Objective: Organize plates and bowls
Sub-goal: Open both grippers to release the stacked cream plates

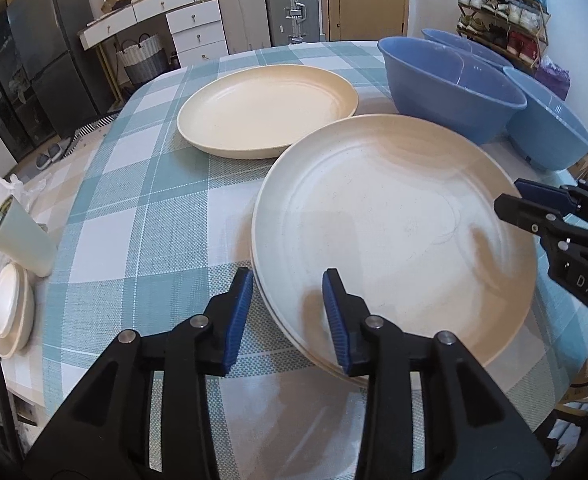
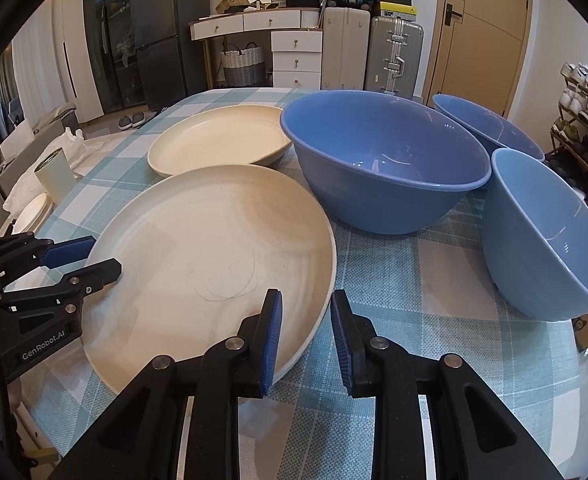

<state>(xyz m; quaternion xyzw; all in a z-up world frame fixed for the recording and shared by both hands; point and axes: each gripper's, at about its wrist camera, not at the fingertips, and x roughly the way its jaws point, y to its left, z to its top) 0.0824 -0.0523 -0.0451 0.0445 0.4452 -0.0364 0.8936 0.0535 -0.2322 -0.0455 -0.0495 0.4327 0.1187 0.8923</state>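
Note:
A large cream plate [image 1: 394, 220] [image 2: 213, 248] lies on the checked cloth, and a second rim shows just under it. My left gripper [image 1: 287, 300] [image 2: 101, 256] straddles its left rim, jaws a little apart and pads clear of it. At the plate's right rim is my right gripper [image 2: 306, 320] [image 1: 512, 196], also slightly open with the rim in the gap, not pressed. Another cream plate [image 1: 265, 108] [image 2: 217, 140] sits farther back. Three blue bowls stand to the right: a big one [image 1: 450, 84] [image 2: 382, 160], a tilted one [image 1: 546, 128] [image 2: 546, 232], and a far one [image 1: 462, 46] [image 2: 486, 124].
A pale green tumbler [image 1: 21, 236] [image 2: 53, 176] and small white dishes [image 1: 11, 312] sit at the table's left edge on a white cloth. Beyond the round table [image 1: 153, 200] are drawers, suitcases, a fridge and a shoe rack [image 1: 502, 12].

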